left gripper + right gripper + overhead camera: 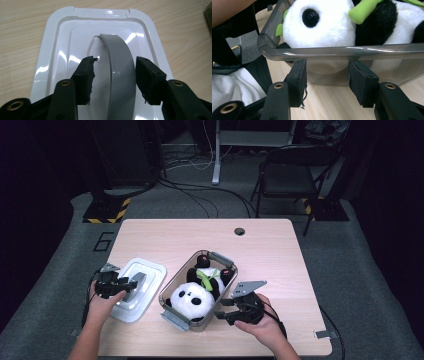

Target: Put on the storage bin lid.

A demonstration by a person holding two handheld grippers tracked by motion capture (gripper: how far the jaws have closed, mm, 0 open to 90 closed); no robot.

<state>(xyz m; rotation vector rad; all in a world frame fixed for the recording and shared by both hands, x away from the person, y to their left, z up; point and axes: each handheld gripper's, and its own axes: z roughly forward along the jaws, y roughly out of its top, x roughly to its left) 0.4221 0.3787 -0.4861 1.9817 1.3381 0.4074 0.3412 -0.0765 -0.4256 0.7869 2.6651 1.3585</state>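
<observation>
The panda (196,295) lies in the clear bin (172,316) at the middle of the tabletop (270,255). Its lower body is hidden by the bin wall in the right gripper view, where the head (319,22) is cut off at the top edge and a green bit (362,11) shows beside it. In the high view the left hand (102,302) covers the near end of the white lid (150,272), which lies flat on the tabletop just left of the bin. The left gripper (113,75) reaches over the lid with its fingers (86,77) spread wide on either side of the raised grey handle (120,75); whether either touches it is hard to tell. The right hand (262,322) rests low at the bin's near right corner, and the right gripper (325,80) points at the bin wall just under the rim (342,51), its fingers (362,82) wide apart and holding nothing. Both forearms come in from the bottom edge and are cut off there.
</observation>
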